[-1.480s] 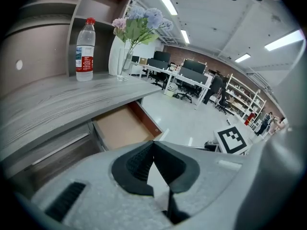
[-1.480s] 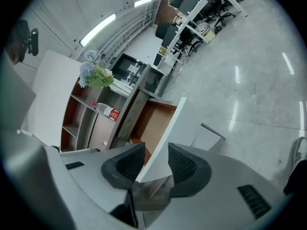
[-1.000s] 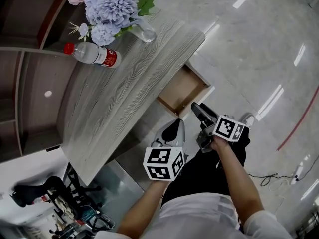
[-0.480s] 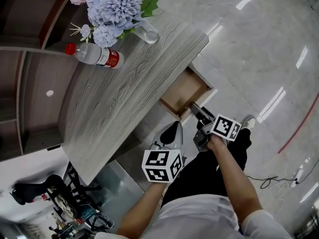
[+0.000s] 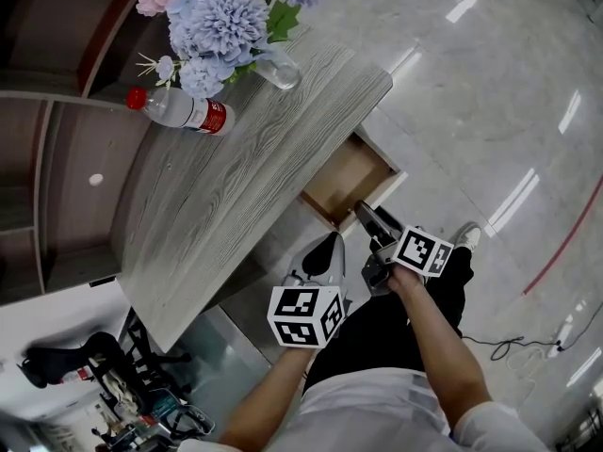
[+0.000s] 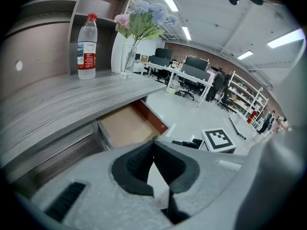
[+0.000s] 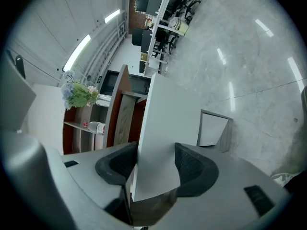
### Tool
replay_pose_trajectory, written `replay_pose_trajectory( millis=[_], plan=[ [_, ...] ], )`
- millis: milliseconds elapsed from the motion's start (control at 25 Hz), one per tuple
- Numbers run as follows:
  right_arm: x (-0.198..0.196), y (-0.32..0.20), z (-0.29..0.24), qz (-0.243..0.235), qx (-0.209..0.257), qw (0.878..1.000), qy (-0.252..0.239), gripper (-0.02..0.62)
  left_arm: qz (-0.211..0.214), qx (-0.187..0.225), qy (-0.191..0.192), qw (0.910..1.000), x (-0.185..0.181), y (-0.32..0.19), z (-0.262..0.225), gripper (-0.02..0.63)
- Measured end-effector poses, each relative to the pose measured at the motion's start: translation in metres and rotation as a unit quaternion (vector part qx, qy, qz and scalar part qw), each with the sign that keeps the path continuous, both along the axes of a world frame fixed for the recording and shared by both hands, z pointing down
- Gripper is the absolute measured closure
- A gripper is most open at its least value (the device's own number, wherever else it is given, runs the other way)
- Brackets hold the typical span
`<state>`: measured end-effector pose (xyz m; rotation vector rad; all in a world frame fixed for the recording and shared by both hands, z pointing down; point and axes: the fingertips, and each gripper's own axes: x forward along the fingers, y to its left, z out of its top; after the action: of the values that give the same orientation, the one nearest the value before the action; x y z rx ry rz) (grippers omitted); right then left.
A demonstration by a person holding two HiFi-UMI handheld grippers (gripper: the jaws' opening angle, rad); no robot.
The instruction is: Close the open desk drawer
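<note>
While the one shallow, brown-bottomed drawer (image 5: 344,182) stands pulled out from under the front edge of the grey wood-grain table (image 5: 236,186), near one of its ends, two claws sit close to its outer side. The right claw (image 5: 364,213) has its jaws spread wide. In the right gripper view they straddle the drawer's white front panel (image 7: 165,123), which stands between the two black pads. The left claw (image 5: 332,243), just beside the right one and nearer the person, has its jaw tips pressed together on nothing. Toward the back of the table stand one clear glass vase (image 5: 278,64) of blue and pink flowers and one upright clear plastic water bottle (image 5: 184,111) with a red cap and red label.
</note>
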<state>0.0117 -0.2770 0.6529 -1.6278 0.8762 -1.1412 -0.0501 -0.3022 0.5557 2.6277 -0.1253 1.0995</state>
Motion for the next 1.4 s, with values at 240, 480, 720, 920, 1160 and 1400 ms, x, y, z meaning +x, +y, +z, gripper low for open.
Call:
replay_pose_trajectory(
  millis=[240,480,720,920,1160,1400],
  plan=[
    [-0.002,-0.002,-0.014,-0.009,0.001,1.000,0.014,0.357,-0.003,0.003,0.003,1.0000,0.003,-0.003,-0.004,0.604],
    [-0.002,-0.001,-0.027,-0.005,0.012,0.999,0.029,0.357,0.001,0.005,0.006,1.0000,0.004,-0.005,-0.007,0.604],
    [0.005,-0.004,-0.043,-0.005,0.027,0.998,0.048,0.357,0.002,0.005,0.012,0.9999,0.011,-0.004,-0.010,0.604],
    [0.009,-0.014,-0.042,-0.018,0.026,0.998,0.053,0.357,0.001,0.007,0.009,0.9999,0.009,-0.007,-0.011,0.604],
    [0.015,-0.023,-0.045,-0.021,0.036,0.998,0.055,0.357,-0.004,0.011,0.006,0.9999,0.009,-0.013,-0.008,0.604],
    [0.021,-0.046,-0.043,-0.036,0.045,0.997,0.057,0.357,-0.006,0.011,0.008,0.9999,0.010,-0.017,-0.008,0.604]
  ],
)
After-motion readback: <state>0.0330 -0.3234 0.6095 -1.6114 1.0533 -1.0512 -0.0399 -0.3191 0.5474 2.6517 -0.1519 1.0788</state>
